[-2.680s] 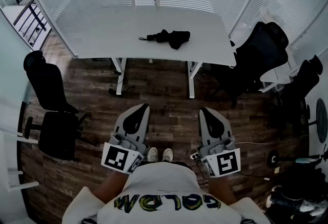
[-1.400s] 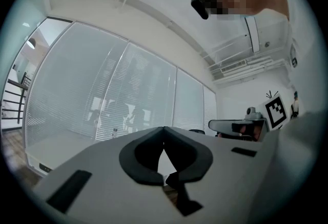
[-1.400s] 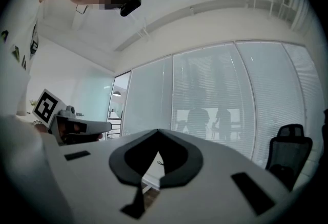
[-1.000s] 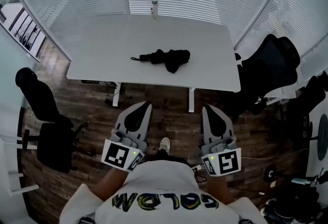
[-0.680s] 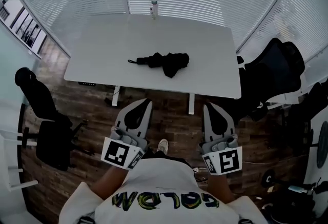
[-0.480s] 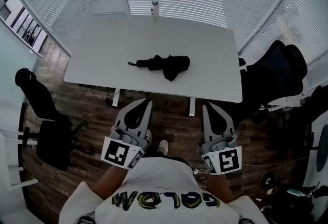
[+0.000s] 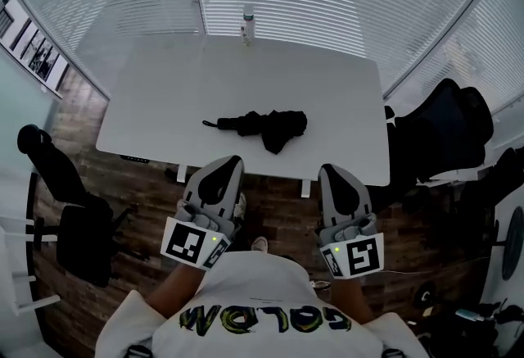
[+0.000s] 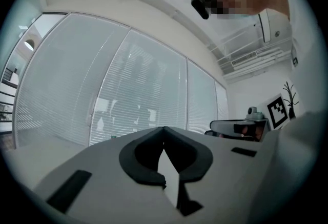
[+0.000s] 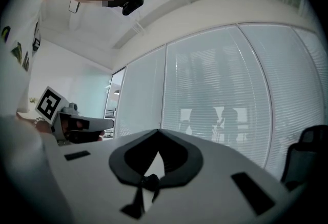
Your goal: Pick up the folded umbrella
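Observation:
The folded black umbrella (image 7: 260, 124) lies on its side near the middle of the white table (image 7: 164, 102), handle end pointing left. My left gripper (image 7: 228, 161) and right gripper (image 7: 330, 170) are held side by side at the table's near edge, short of the umbrella and apart from it. Both are shut with nothing in them. In the left gripper view the left gripper (image 8: 164, 130) has its jaws meeting at the tip. The right gripper (image 9: 157, 131) looks the same in the right gripper view. Both point level toward the window blinds.
A small bottle (image 7: 246, 24) stands at the table's far edge by the blinds. Black office chairs stand at the right (image 7: 446, 131) and at the left (image 7: 70, 217) on the wooden floor. Glass walls with blinds close in the far side.
The person has walked toward the table with both grippers. The table and umbrella now sit closer, and the gripper tips reach the table's near edge. Both grippers stayed shut.

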{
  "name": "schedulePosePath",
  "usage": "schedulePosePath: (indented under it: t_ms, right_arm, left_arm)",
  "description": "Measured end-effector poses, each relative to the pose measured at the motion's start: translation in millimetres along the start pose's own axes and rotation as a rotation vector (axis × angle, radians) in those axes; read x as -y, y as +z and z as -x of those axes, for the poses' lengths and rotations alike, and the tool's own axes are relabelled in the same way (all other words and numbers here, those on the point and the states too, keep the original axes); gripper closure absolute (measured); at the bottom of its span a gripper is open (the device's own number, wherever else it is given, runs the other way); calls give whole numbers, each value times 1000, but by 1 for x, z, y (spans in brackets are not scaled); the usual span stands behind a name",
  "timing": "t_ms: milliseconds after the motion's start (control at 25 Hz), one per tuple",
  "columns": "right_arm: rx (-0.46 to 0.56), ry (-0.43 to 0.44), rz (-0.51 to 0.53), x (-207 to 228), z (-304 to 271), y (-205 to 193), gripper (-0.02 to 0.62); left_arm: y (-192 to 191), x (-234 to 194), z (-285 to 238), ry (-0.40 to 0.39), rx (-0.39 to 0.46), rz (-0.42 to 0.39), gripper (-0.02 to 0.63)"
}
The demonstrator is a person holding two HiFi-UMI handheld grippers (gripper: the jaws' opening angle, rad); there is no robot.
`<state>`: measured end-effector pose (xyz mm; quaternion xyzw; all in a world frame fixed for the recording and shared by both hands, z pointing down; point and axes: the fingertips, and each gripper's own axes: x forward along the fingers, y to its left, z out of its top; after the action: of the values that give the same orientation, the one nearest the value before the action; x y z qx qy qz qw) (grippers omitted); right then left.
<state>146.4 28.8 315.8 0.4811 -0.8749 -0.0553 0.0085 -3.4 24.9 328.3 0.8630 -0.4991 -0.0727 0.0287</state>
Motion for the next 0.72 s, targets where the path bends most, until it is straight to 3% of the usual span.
schedulePosePath:
  t_ms: [480,720]
  right_arm:
    - [-22,5,45,4,-154,2,584]
    - [-38,-1,50,3,-207,-7,584]
  left_arm:
    - [8,-129,-78,-16,-2,33,594]
    - [0,-172,-107,-41,-18,41,594]
